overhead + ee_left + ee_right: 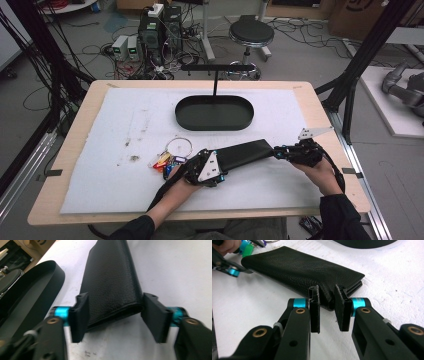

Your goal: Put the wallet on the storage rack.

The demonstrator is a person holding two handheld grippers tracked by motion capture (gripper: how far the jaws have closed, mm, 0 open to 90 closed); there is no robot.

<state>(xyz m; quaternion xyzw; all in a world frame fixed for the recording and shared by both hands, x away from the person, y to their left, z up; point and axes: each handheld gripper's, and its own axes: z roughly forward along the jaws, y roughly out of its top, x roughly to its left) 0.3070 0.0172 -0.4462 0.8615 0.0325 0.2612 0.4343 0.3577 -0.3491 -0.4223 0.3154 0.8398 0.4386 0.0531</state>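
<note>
Black leather pouch (245, 154) lying flat on the white mat (115, 125) of the tabletop (75, 125), long axis running roughly left to right, in front of the black oval tray (214, 113).

Right hand-held gripper (278, 152) clamped on the right end of the pouch. In the right gripper view, both pads pinching a narrow bunch of leather at the pouch's (297, 267) near edge, material puckered between them; jaws nearly closed, right hand-held gripper (327, 301) level with the mat.

Left hand-held gripper (206, 167) positioned at the left end of the pouch, grey three-cornered plate on top. In the left gripper view, the folded end of the pouch (112, 277) set between the two pads of the left hand-held gripper (116, 315); left pad against the pouch edge, right pad just beside the opposite edge, contact there not certain. Jaws spread wide, roughly to pouch width. Firm grip not confirmed.

Key bunch (167, 161) with coloured tags and metal ring (179, 147) on the mat just left of the left hand-held gripper, near the pouch's left end. Black stool (251, 34) on the floor beyond the tabletop.
</note>
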